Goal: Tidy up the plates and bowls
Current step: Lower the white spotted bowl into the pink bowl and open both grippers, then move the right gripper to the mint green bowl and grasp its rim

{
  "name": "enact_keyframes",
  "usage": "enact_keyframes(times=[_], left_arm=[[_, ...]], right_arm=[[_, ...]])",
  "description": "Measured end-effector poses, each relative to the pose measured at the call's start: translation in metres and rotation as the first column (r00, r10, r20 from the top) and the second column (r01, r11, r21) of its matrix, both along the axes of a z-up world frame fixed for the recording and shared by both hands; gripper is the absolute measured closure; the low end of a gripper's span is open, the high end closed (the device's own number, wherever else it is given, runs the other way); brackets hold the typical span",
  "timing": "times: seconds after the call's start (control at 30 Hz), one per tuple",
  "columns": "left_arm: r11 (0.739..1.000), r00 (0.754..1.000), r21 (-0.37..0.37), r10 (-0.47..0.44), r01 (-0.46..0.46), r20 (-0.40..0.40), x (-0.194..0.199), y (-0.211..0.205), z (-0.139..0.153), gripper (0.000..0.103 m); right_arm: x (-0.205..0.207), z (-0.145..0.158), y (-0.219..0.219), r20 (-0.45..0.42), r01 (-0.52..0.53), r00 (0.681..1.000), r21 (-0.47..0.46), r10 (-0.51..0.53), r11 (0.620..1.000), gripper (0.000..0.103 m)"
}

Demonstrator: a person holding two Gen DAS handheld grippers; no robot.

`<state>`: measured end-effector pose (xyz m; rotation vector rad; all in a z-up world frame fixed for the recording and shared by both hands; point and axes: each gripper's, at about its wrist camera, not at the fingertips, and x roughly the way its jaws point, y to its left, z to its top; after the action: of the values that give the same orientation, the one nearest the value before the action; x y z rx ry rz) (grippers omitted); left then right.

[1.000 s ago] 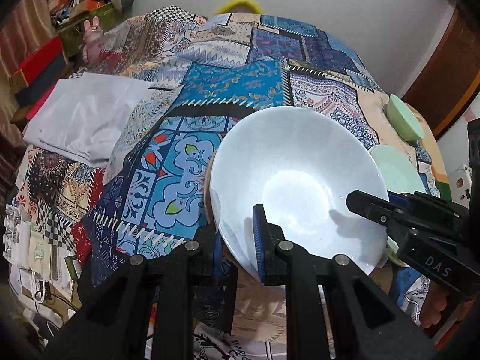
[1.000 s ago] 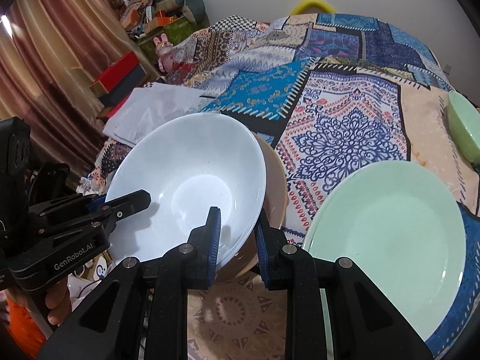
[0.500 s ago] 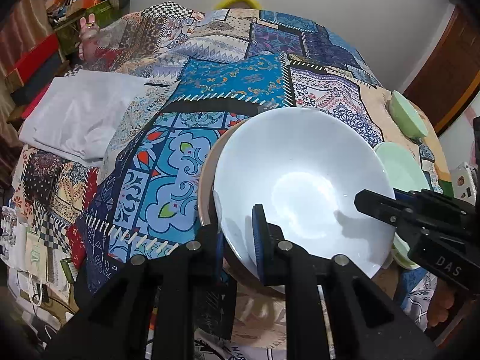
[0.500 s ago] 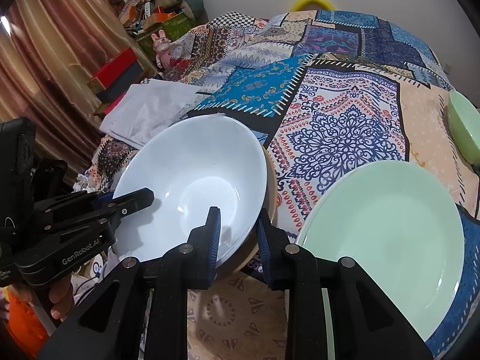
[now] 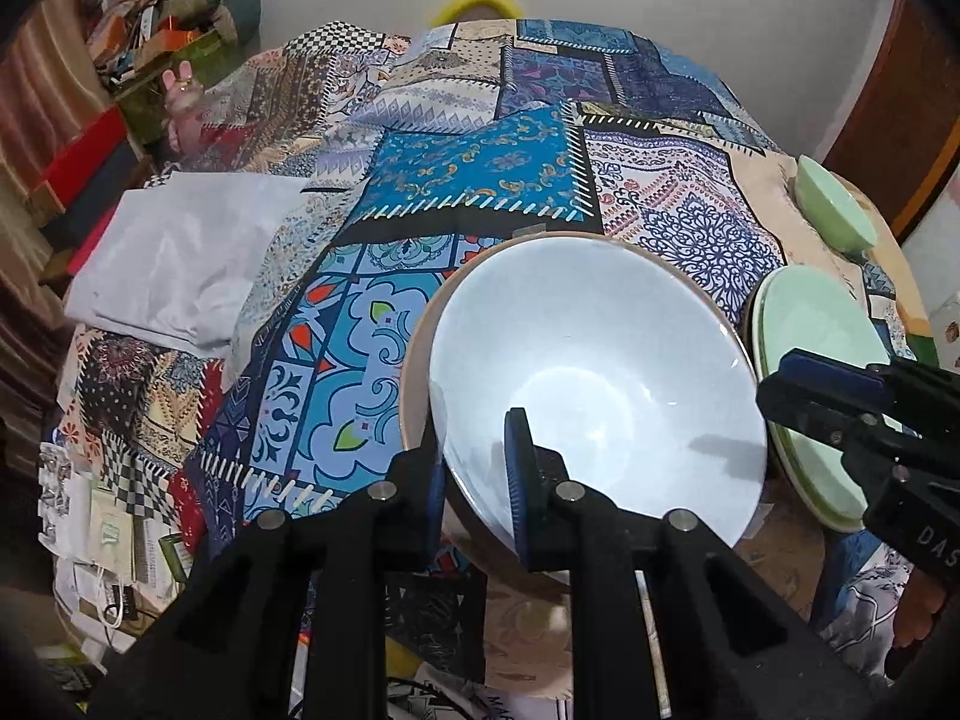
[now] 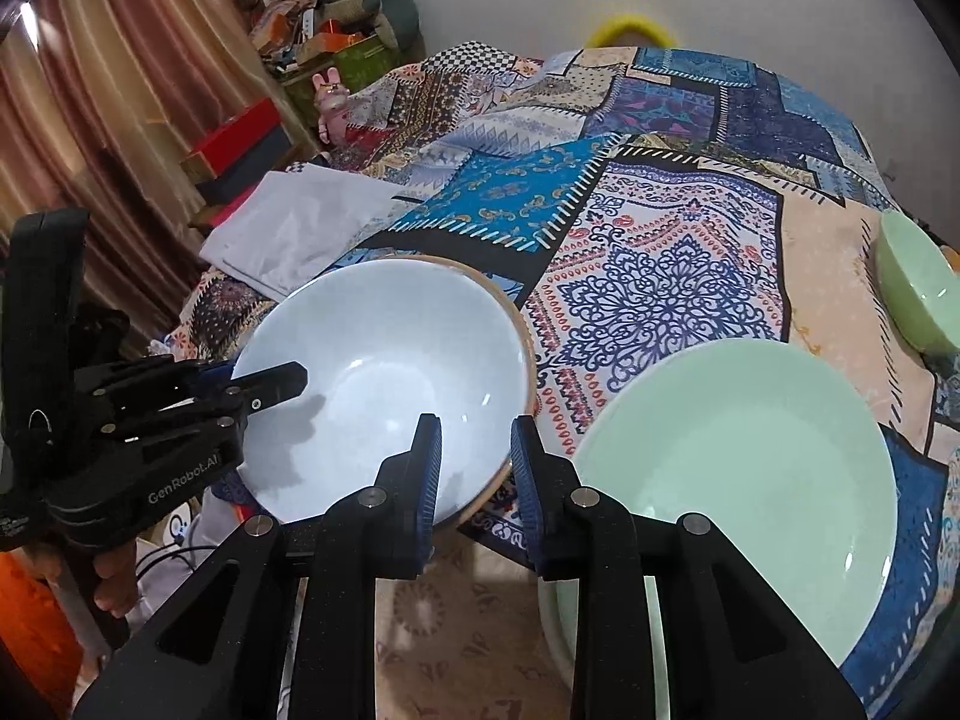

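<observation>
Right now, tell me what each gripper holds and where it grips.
Both straddle the large white ceramic bowl at its rim: left gripper on the near-left edge, right gripper on the near-right edge. Whether they clamp it cannot be told.

White lettering "GenRobot.AI" is printed on the black body of the left hand-held gripper (image 6: 273, 384), seen at the lower left of the right wrist frame. The letters "DAS" are read on the black body of the right hand-held gripper (image 5: 798, 387), at the lower right edge of the left wrist frame, where the word is cut off by the frame edge. No other text can be made out.
</observation>
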<state>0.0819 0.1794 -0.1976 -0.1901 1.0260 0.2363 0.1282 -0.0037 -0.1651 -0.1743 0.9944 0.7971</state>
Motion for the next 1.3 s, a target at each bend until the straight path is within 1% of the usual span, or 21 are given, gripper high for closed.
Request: enact_keyframes(times=[0.1,0.17,0.2,0.23,0.27,0.33,0.43,0.47,0.63,0.7,0.77,0.8,0.93,0.97,1.03,1.07,1.3], left_arm=[[1.000,1.000,0.004,0.005,-0.005,-0.007,0.000,0.001,0.004,0.084],[1.000,1.000,0.000,0.006,-0.006,-0.018,0.001,0.002,0.007,0.080],[1.000,1.000,-0.002,0.006,-0.006,-0.017,0.001,0.002,0.008,0.074],[1.000,1.000,0.012,0.009,-0.009,-0.008,0.000,0.001,0.012,0.066],[1.000,1.000,0.026,0.008,-0.008,0.006,-0.001,-0.002,0.015,0.064],[0.998,0.999,0.061,-0.012,0.010,0.039,-0.002,-0.009,0.027,0.055],[0.996,0.997,0.089,-0.032,0.026,0.075,-0.002,-0.019,0.043,0.047],[0.995,0.996,0.096,-0.036,0.028,0.086,-0.001,-0.022,0.048,0.046],[0.995,0.989,0.093,-0.047,0.034,0.142,0.009,-0.040,0.067,0.036],[0.996,0.985,0.087,-0.052,0.038,0.163,0.016,-0.048,0.073,0.034],[0.996,0.982,0.080,-0.061,0.047,0.179,0.026,-0.057,0.079,0.029],[0.996,0.980,0.078,-0.066,0.052,0.187,0.030,-0.061,0.082,0.024],[0.994,0.973,0.078,-0.097,0.082,0.210,0.051,-0.079,0.090,0.022],[0.993,0.972,0.078,-0.105,0.090,0.212,0.057,-0.084,0.091,0.021],[0.992,0.969,0.074,-0.118,0.105,0.218,0.070,-0.092,0.092,0.014],[0.992,0.968,0.069,-0.122,0.109,0.221,0.075,-0.095,0.093,0.013],[0.987,0.966,0.054,-0.162,0.155,0.199,0.126,-0.118,0.086,0.013]], right_arm=[[0.001,0.002,-0.007,-0.005,0.008,1.000,0.009,-0.008,1.000,0.079],[0.002,0.004,-0.015,-0.001,0.018,1.000,0.016,-0.018,1.000,0.079],[0.002,0.006,-0.020,0.002,0.025,1.000,0.019,-0.025,1.000,0.079],[0.003,0.007,-0.025,0.007,0.032,0.999,0.021,-0.032,0.999,0.077],[0.003,0.009,-0.028,0.012,0.037,0.999,0.023,-0.038,0.999,0.077],[0.005,0.012,-0.037,0.024,0.051,0.998,0.026,-0.052,0.998,0.073],[0.008,0.019,-0.053,0.049,0.081,0.995,0.030,-0.082,0.996,0.069],[0.010,0.022,-0.061,0.058,0.096,0.993,0.034,-0.098,0.995,0.068],[0.021,0.035,-0.093,0.108,0.163,0.980,0.039,-0.166,0.986,0.060],[0.026,0.040,-0.107,0.131,0.190,0.972,0.037,-0.193,0.981,0.057],[0.032,0.045,-0.122,0.153,0.221,0.962,0.037,-0.225,0.974,0.055],[0.036,0.047,-0.129,0.160,0.236,0.958,0.037,-0.239,0.971,0.054],[0.056,0.052,-0.162,0.189,0.311,0.931,0.036,-0.312,0.950,0.045],[0.060,0.053,-0.167,0.193,0.322,0.927,0.034,-0.323,0.946,0.045],[0.073,0.053,-0.182,0.195,0.358,0.914,0.030,-0.357,0.933,0.044],[0.077,0.053,-0.188,0.196,0.371,0.909,0.028,-0.369,0.928,0.044],[0.119,0.044,-0.226,0.190,0.463,0.869,0.017,-0.457,0.886,0.044]])
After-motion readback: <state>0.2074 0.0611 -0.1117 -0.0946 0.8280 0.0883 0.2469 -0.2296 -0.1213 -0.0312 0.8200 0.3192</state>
